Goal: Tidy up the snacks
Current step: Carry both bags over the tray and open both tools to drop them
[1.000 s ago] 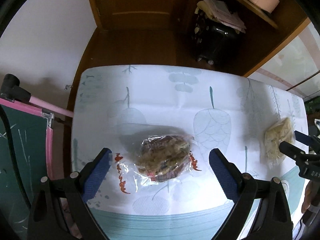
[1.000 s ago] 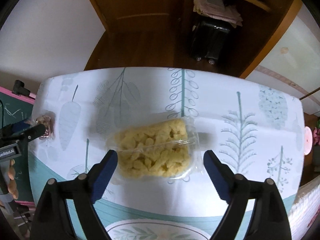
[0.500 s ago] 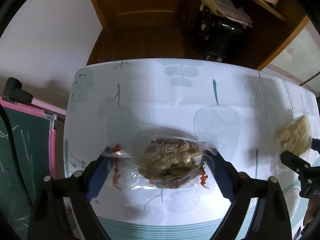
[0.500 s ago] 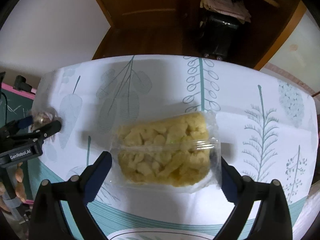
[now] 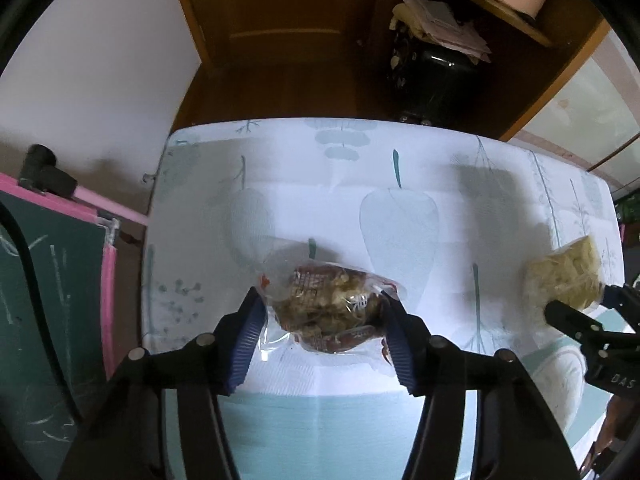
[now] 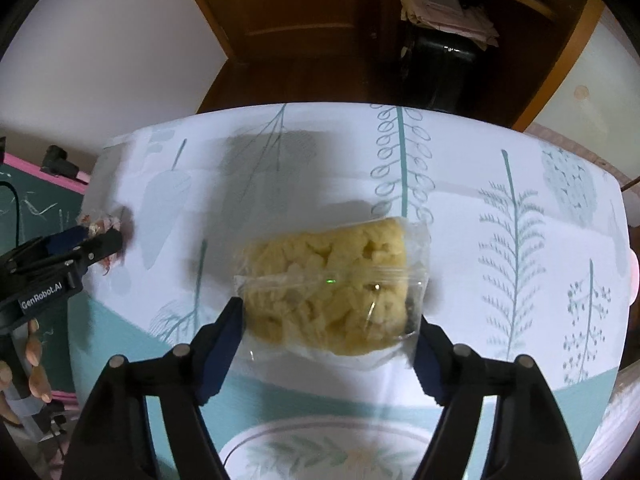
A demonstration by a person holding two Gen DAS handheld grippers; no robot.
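A clear bag of brown snacks with red print (image 5: 328,312) is pinched between the blue pads of my left gripper (image 5: 324,308) and held just above the leaf-patterned tablecloth (image 5: 400,216). A clear bag of yellow puffed snacks (image 6: 332,292) is gripped between the pads of my right gripper (image 6: 328,316), lifted off the cloth. The yellow bag also shows at the right edge of the left wrist view (image 5: 564,276), and the brown bag at the left edge of the right wrist view (image 6: 100,224).
A green chalkboard with a pink frame (image 5: 52,280) stands left of the table. Beyond the far edge are a wooden door (image 5: 280,20), a black jar with papers on top (image 5: 436,68) and a wooden shelf. The table's left edge (image 5: 156,208) drops off.
Both grippers moved down over their bags and closed on them. Both bags now hang lifted between the pads, where a second ago they lay flat with the jaws wide open.
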